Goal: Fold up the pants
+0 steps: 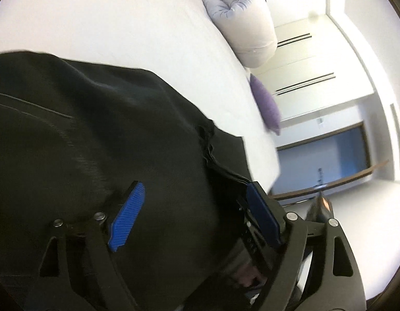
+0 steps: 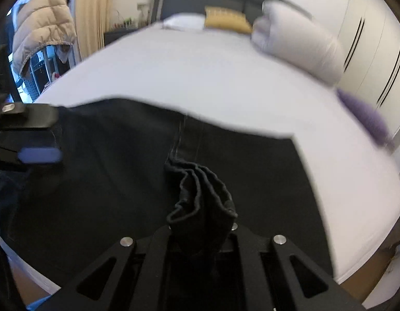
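Dark, near-black pants (image 1: 96, 129) lie spread on a white bed (image 1: 122, 26); they also fill the lower half of the right wrist view (image 2: 109, 160). My left gripper (image 1: 192, 207) is open just over the cloth, blue pads (image 1: 127, 215) wide apart, nothing between them. It also shows at the left edge of the right wrist view (image 2: 36, 140). My right gripper (image 2: 201, 223) is shut on a bunched fold of the pants' hem (image 2: 202, 194), which sticks up between the fingers.
A rolled white duvet (image 2: 298, 41), a yellow cushion (image 2: 227, 20) and a white pillow (image 2: 184, 22) lie at the bed's head. A purple cushion (image 2: 365, 119) sits at the right edge. White wardrobe doors (image 2: 376, 59) stand right; a puffy jacket (image 2: 42, 28) hangs left.
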`<state>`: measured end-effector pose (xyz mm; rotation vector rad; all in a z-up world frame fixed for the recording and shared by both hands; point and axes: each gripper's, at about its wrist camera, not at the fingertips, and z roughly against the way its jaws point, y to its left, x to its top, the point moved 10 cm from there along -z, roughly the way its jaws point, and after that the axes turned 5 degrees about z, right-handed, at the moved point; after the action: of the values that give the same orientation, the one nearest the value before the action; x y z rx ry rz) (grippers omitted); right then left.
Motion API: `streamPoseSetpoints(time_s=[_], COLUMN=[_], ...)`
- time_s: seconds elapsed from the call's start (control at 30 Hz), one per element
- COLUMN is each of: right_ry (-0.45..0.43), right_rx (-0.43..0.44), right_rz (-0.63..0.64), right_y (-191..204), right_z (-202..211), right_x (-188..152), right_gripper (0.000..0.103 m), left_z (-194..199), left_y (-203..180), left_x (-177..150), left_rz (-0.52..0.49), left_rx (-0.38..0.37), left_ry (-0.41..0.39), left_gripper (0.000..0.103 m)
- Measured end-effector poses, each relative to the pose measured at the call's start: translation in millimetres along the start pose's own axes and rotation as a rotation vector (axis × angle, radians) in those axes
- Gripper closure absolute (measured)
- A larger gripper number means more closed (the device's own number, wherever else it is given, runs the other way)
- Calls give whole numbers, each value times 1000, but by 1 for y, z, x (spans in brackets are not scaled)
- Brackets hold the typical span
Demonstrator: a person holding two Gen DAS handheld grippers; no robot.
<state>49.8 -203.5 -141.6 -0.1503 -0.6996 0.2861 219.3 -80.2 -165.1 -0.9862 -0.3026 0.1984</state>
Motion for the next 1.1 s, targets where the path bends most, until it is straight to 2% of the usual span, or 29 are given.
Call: streamPoseSetpoints(time_s=[0.1,0.17,0.23,0.47,0.5,0.53,0.57,0.6,0.67,0.83,1.03,1.1], right_ry=[-59,-75,-83,-104,-107,-112,-115,-118,-123,-129,-100,-85], right_rx=[-11,-10,-1,30,35,40,41,39,39,63,89,95], right_rz=[25,46,69,166,180,196,206,220,245,302,384,399], right_y=[9,15,30,63,67,72,76,80,85,100,124,136], right_z=[19,22,25,32,32,33,34,35,34,32,19,27], right_x=[13,24,24,30,29,29,26,26,26,31,28,6], right_gripper=[97,97,97,97,97,97,96,96,96,96,95,95], left_z=[-16,-29,-36,-46,-46,-47,-46,-48,-46,-31,-20,-32], left_y=[-16,-24,-26,-19,-20,-20,-19,-18,-16,-4,20,28], left_x=[1,1,4,17,19,17,19,20,23,29,35,32], left_rz=[20,46,66,111,94,75,56,47,16,-85,-99,-88], left_rx=[-36,-62,-75,-48,-40,-32,-6,7,22,116,192,205], left_ry=[50,106,129,167,174,183,192,196,199,191,173,172], left_gripper=[22,21,21,23,31,58,73,85,94,97,97,97])
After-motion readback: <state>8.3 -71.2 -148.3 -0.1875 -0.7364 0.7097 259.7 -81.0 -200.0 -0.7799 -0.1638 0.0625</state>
